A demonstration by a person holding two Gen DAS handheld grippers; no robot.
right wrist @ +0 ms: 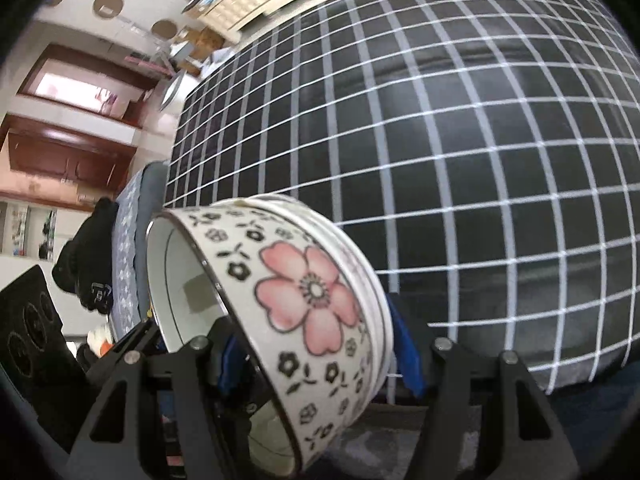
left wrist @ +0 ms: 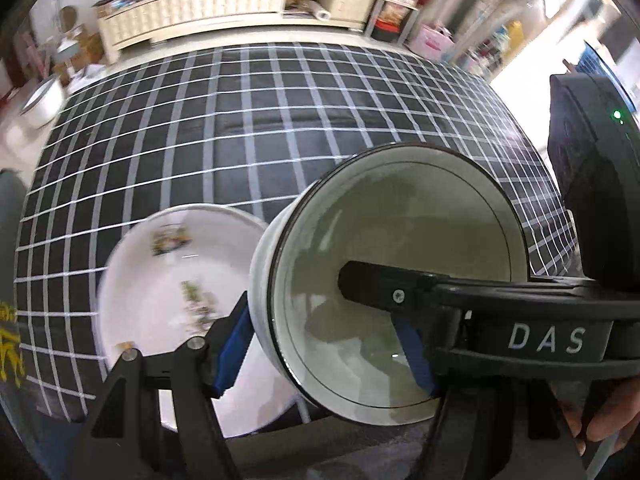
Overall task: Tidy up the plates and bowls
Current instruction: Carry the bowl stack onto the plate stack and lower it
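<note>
The left gripper [left wrist: 324, 356] holds a plain white bowl [left wrist: 396, 280] tipped on its side, mouth toward the camera: one blue-padded finger [left wrist: 234, 354] presses on the outer wall and the other [left wrist: 416, 354] sits inside the bowl, so the fingers clamp the wall at a middling spread. The right gripper [right wrist: 320, 354] holds a flowered bowl [right wrist: 280, 320] in the same manner, also on its side, with one finger [right wrist: 408, 356] against its base side and the other mostly hidden within. Both bowls are carried clear of the checked surface [left wrist: 240, 140]. A white decorated plate [left wrist: 168, 304] lies flat on the surface near its front edge, just beside and below the plain bowl in the left wrist view. Judged from this, both bowls are in transit toward a stacking place, which cannot be told from the views. Risks: each bowl is pinched by a single section of wall, so a glazed wall may slip or swing between the pads under quick motion. The two grippers work close together, and the right gripper's body already crowds the left view, so bowl may strike bowl. A tilted release would let a bowl roll toward the front edge or chip the plate.
</note>
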